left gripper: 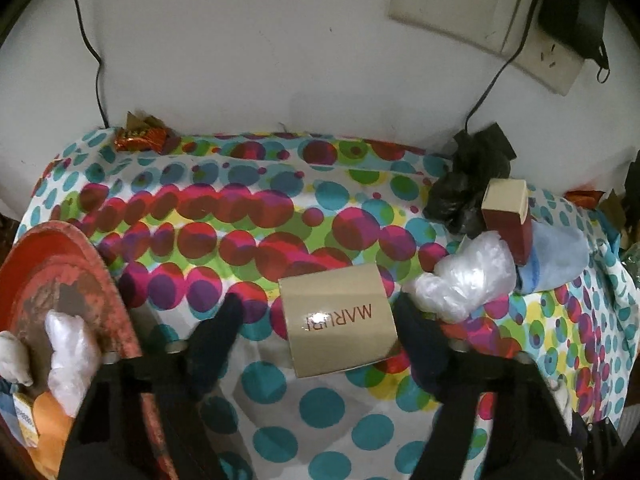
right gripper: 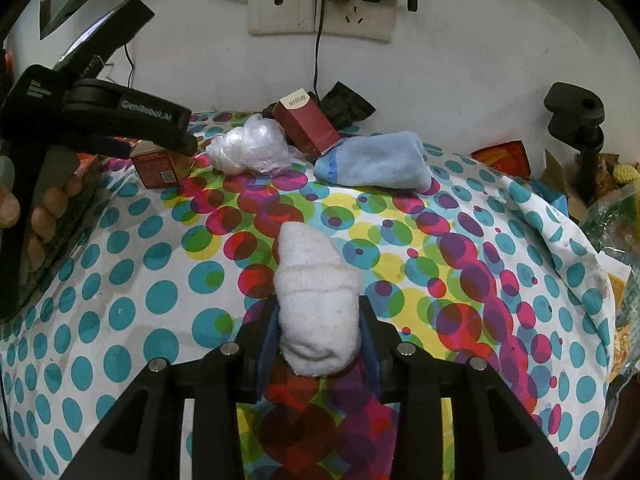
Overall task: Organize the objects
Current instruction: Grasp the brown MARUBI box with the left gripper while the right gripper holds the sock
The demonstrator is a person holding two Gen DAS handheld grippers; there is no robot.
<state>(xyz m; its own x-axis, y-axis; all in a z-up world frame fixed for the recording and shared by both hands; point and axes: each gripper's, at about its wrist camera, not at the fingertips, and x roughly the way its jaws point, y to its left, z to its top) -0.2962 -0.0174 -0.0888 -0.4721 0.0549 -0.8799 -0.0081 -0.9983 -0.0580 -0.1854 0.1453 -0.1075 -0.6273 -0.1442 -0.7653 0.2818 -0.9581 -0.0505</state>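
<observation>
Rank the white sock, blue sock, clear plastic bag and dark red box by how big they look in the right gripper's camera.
1. White sock, though it sits nearest the camera, so this may mislead.
2. Blue sock.
3. Clear plastic bag.
4. Dark red box, close to the bag in apparent size, so those two are unsure.

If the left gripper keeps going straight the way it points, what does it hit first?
Most likely the tan box sitting between the left gripper's open fingers, resting on the spotted cloth. How far ahead is unclear.
</observation>
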